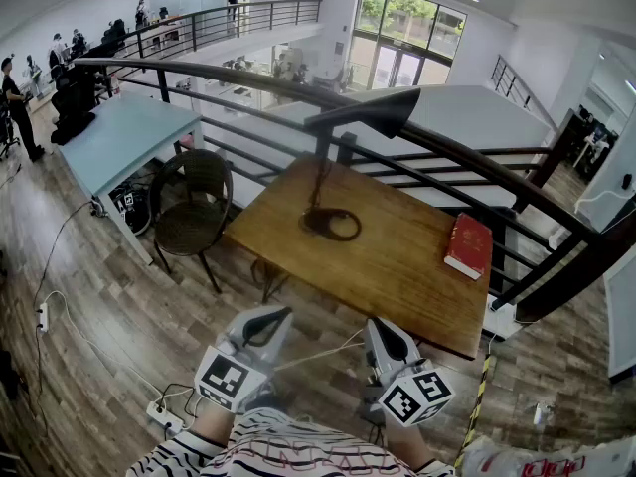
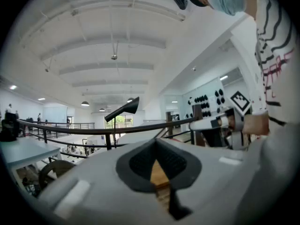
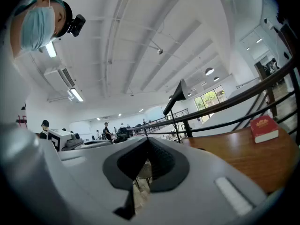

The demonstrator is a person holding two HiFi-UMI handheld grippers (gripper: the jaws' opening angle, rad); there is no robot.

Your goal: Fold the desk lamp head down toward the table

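Shut tight and empty: left tool (image 1: 266, 318), right tool (image 1: 384, 332), just off bench (image 1: 397, 276) near edge. Raised over bench far edge: lamp head (image 1: 373, 112). Risk of slipping off sloped head, tipping base (image 1: 333, 225), if pushed unbraced.

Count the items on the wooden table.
2. A black desk lamp stands toward the far left of the wooden table, head raised; a red book lies near its right edge. Nothing else shows, and none seems hidden.

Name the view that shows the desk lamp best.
Head view: the desk lamp shows whole, from ring base to head. The left gripper view and the right gripper view catch mainly its head and stem.
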